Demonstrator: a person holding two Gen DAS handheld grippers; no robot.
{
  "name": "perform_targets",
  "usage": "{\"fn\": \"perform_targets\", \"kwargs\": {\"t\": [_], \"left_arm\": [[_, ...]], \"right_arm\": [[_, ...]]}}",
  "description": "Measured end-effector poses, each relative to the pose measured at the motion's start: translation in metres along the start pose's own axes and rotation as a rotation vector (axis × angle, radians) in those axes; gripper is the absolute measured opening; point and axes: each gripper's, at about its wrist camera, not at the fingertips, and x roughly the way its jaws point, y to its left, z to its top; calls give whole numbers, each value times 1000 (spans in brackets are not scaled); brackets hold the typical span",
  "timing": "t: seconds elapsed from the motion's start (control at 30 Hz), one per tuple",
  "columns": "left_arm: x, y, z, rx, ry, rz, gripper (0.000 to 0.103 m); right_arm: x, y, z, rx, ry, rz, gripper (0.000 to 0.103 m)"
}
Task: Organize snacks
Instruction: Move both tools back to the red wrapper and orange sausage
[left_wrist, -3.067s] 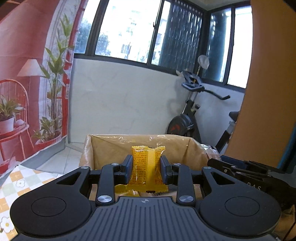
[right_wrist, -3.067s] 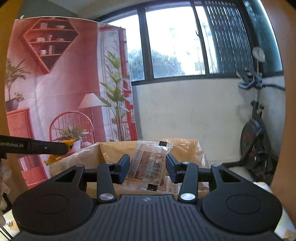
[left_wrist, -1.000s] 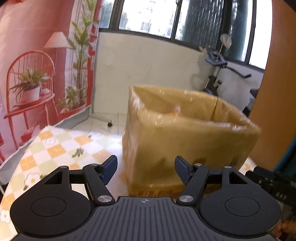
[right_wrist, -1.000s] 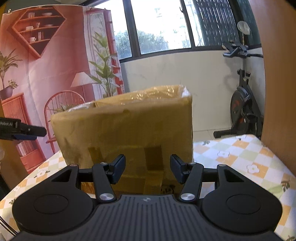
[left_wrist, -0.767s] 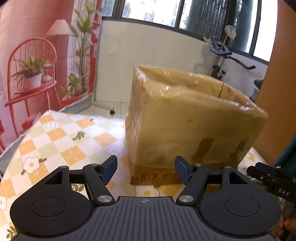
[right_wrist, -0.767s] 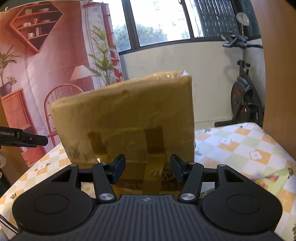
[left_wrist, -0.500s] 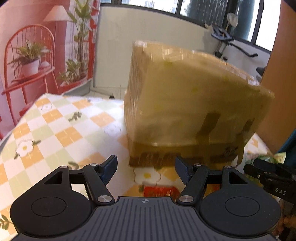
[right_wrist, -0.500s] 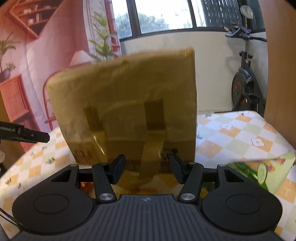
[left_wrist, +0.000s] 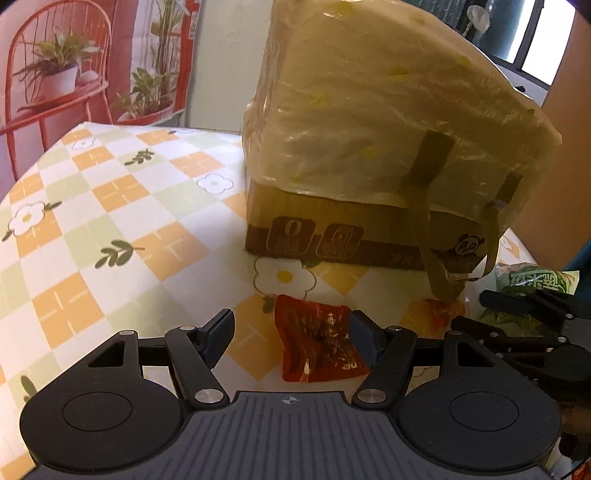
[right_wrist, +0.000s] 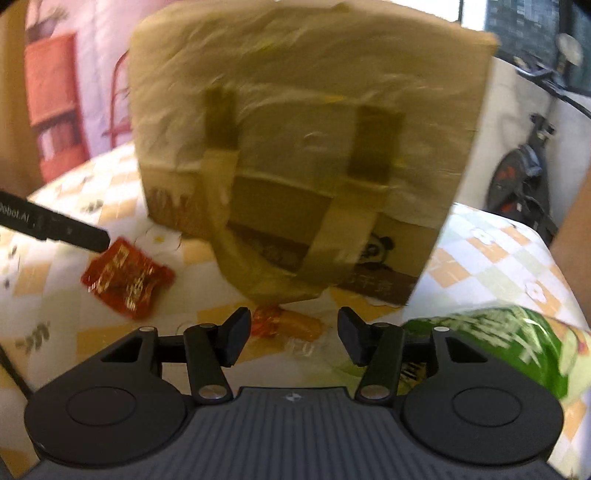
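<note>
The landmark here is the cardboard box (left_wrist: 373, 206), wrapped in yellowish plastic, which stands on the checkered tablecloth (left_wrist: 110, 206). All remaining snacks lie on the cloth in front of the box.

The left gripper (left_wrist: 291, 338) has its fingers wide apart and holds nothing. The red packet (left_wrist: 317, 343) lies flat in front of the box, between these fingers but closer to the right finger, which looks to be touching or just beside its edge. The risk is that closing from here pushes the packet sideways, or pinches only one corner, so that it slips out during the lift to the box.

The right gripper (right_wrist: 291, 334) has moderately open fingers, which have just been closing a little, and nothing is gripped. The small orange candy (right_wrist: 284, 323) lies just in front of the box, between the fingertips but nearer the left one. It is small and low, so I think the pads may close above it. A loose strip of tape (right_wrist: 236, 254) hangs from the box just behind the candy and could be caught together with it.

The green bag (right_wrist: 509, 339) lies to the right of the box front, just beside the right gripper, and may be pushed by it. This view is blurred, so the exact contact is not clear.

The two grippers work close together in front of the box, so they might bump.
</note>
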Motion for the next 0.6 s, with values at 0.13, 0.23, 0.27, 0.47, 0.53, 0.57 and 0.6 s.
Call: {"fn": "perform_targets", "kwargs": {"t": [0.13, 0.23, 0.27, 0.47, 0.53, 0.57, 0.6], "left_arm": [[2, 0, -5, -12, 2, -3, 71], [2, 0, -10, -16, 7, -3, 71], [1, 1, -11, -18, 8, -5, 71], [0, 2, -16, -3, 0, 3, 71], [1, 3, -17, -11, 2, -2, 71], [2, 3, -17, -14, 3, -3, 71], [2, 3, -17, -15, 4, -4, 71]], "right_arm": [[12, 3, 4, -65, 32, 17, 55], [18, 2, 9, -103, 45, 34, 55], [18, 3, 10, -117, 50, 41, 55], [21, 11, 13, -256, 107, 50, 48], [26, 9, 14, -239, 125, 44, 47], [28, 9, 14, -235, 127, 47, 47], [31, 10, 14, -240, 128, 44, 47]]}}
